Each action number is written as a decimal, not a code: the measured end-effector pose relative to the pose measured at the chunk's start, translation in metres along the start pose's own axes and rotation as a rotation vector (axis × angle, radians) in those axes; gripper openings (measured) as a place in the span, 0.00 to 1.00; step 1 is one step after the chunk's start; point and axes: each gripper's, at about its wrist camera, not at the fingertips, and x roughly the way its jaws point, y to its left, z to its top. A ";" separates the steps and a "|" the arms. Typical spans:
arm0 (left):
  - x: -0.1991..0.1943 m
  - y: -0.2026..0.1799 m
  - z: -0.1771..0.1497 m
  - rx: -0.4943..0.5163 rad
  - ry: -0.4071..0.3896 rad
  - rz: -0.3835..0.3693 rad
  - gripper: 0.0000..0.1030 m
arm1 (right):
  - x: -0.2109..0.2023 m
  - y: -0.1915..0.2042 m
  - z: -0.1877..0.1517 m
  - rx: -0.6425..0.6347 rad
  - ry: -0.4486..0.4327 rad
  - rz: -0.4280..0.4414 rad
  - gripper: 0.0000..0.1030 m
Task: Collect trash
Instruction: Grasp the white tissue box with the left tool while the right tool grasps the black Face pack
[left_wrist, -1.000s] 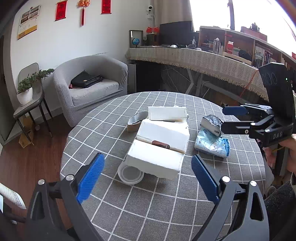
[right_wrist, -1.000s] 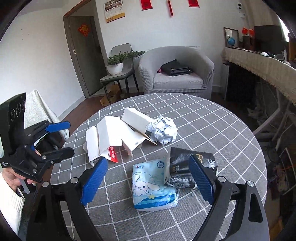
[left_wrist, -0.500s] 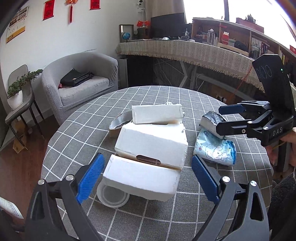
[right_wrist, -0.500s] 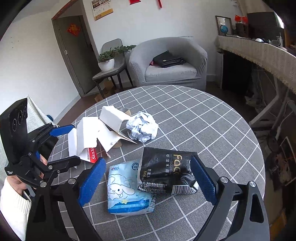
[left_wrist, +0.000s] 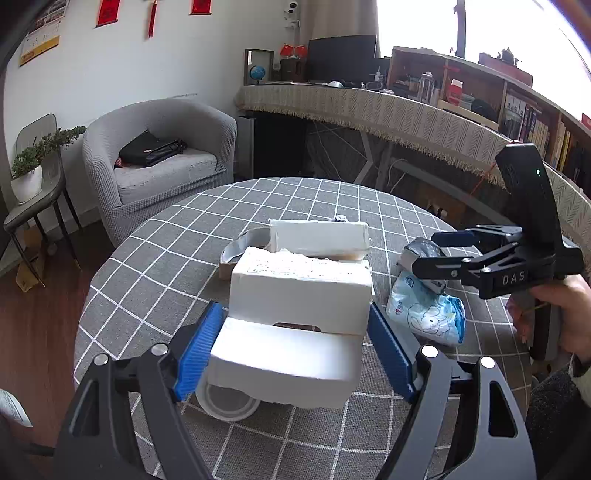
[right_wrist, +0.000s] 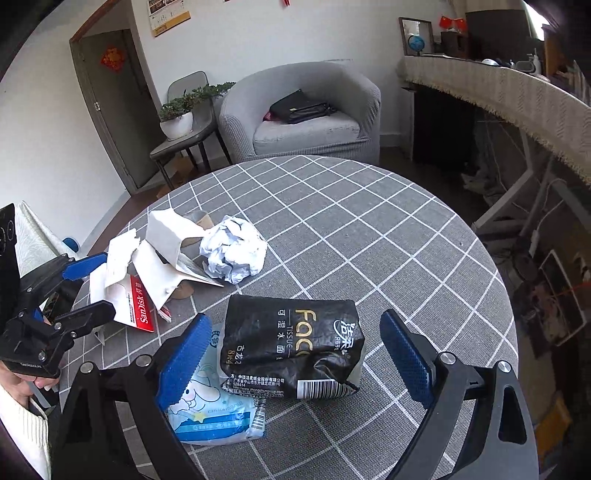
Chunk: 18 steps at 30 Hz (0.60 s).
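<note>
Left wrist view: the left gripper (left_wrist: 295, 347) has just been closing, its blue pads flanking the torn white carton (left_wrist: 291, 314) at lower centre of the round checked table (left_wrist: 155, 258); contact I cannot tell. Only this view shows the tape roll (left_wrist: 225, 400) under the carton.

Right wrist view: the right gripper (right_wrist: 295, 363) stands open around the black tissue pack (right_wrist: 291, 350), lettered "Face TISSUE", lying on a blue cartoon pack (right_wrist: 214, 410). Only here: crumpled paper (right_wrist: 234, 249) at centre left and the carton's red "SanDisk" strip.
</note>
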 end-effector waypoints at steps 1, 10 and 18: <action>-0.003 0.001 0.001 -0.013 -0.012 -0.006 0.79 | 0.002 0.001 -0.001 0.003 0.008 0.003 0.91; -0.023 0.002 0.000 -0.091 -0.051 0.051 0.79 | 0.006 -0.006 0.000 0.059 0.025 0.042 0.83; -0.050 0.001 -0.009 -0.149 -0.075 0.135 0.78 | -0.006 0.004 -0.002 0.038 -0.029 -0.027 0.70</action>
